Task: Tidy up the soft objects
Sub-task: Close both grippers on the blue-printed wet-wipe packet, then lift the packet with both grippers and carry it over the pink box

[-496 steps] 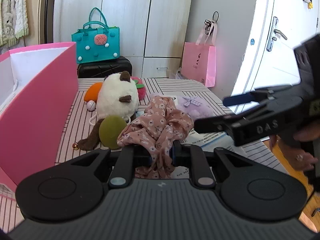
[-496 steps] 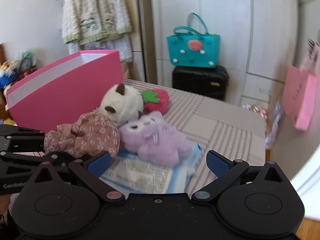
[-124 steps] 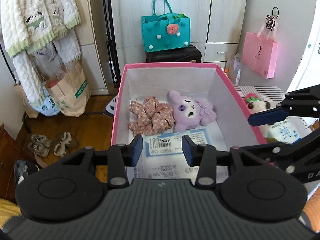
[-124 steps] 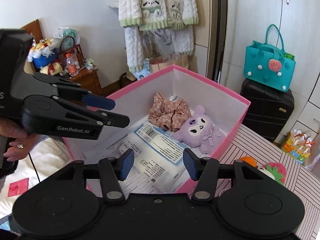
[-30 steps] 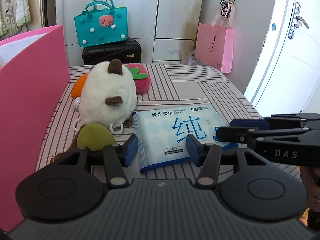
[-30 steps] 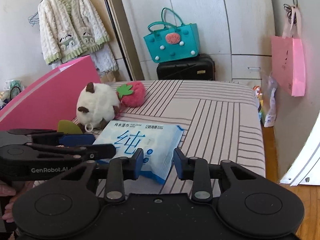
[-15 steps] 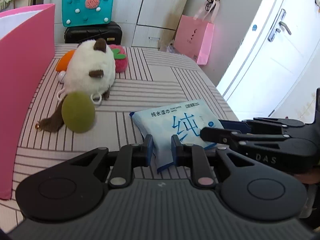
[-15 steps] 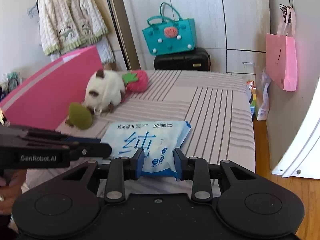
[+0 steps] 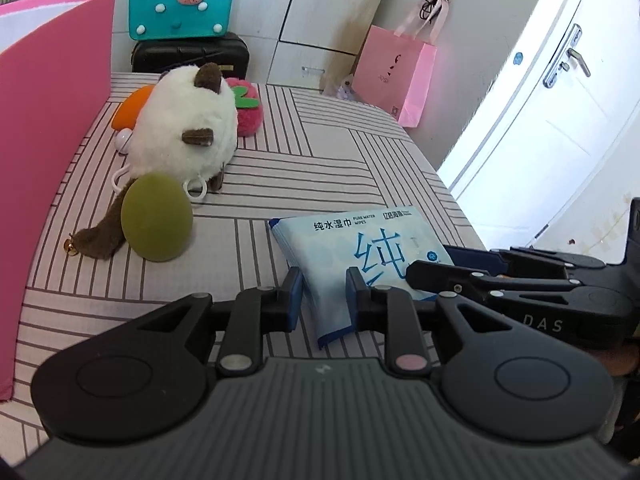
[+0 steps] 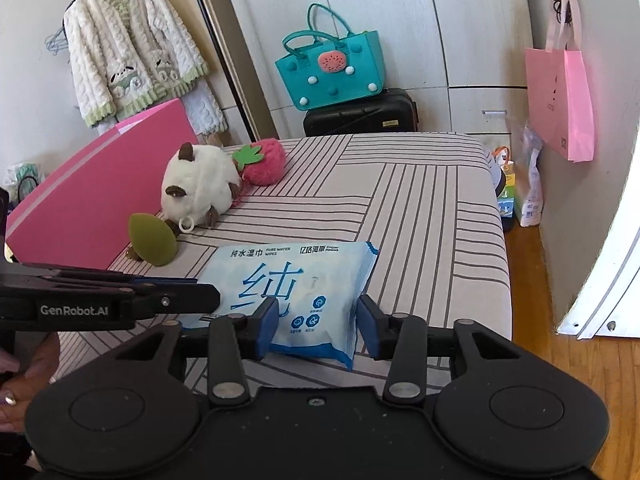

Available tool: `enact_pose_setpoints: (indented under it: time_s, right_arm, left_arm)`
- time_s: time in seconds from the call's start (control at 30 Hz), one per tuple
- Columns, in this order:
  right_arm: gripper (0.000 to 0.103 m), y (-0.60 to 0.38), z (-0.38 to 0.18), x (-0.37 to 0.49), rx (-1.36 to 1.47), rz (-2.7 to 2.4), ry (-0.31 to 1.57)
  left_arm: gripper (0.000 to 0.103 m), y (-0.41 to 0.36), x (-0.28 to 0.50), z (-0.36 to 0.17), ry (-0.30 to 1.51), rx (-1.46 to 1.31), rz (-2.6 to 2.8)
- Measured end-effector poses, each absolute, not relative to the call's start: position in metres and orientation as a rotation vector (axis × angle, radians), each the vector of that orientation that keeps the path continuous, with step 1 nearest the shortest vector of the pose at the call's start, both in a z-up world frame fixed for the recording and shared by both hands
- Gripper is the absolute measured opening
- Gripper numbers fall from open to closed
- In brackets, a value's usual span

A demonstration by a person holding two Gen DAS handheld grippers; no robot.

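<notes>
A blue-and-white pack of wet wipes lies at the near edge of the striped table; it also shows in the right wrist view. My left gripper is open, its fingers astride the pack's near left corner. My right gripper is open, its fingers astride the pack's near end. A white plush cat with a green leaf-shaped piece, a strawberry plush and an orange plush lie by the pink box.
The pink box stands along the table's left side. Past the table's far end are a black suitcase with a teal bag on it and a pink paper bag. A white door is at right.
Both grippers have opened wider around the wipes pack since half a second ago, the right one most. The pack lies in the same place.
</notes>
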State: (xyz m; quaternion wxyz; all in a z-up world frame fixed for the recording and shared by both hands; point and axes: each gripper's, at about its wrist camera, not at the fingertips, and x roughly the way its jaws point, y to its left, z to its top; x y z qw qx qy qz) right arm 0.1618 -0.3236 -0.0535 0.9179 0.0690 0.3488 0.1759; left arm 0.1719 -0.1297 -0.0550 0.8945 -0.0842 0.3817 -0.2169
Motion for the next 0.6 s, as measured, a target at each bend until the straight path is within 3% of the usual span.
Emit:
enact_pose_setpoints:
  time_s: [0.5,0.6]
  right_arm:
    - [0.051,-0.3181,-0.0570,0.1589,0.120,0.346,0.671]
    - [0.047,-0.3155,-0.0543,0.1590,0.122,0.341,0.678]
  left_arm:
    - [0.023,-0.1330,0.1692,-0.0607,0.725,-0.188,-0.419]
    - [0.022,-0.1341,0.1677,-0.0595,0.721,-0.188,-0.420]
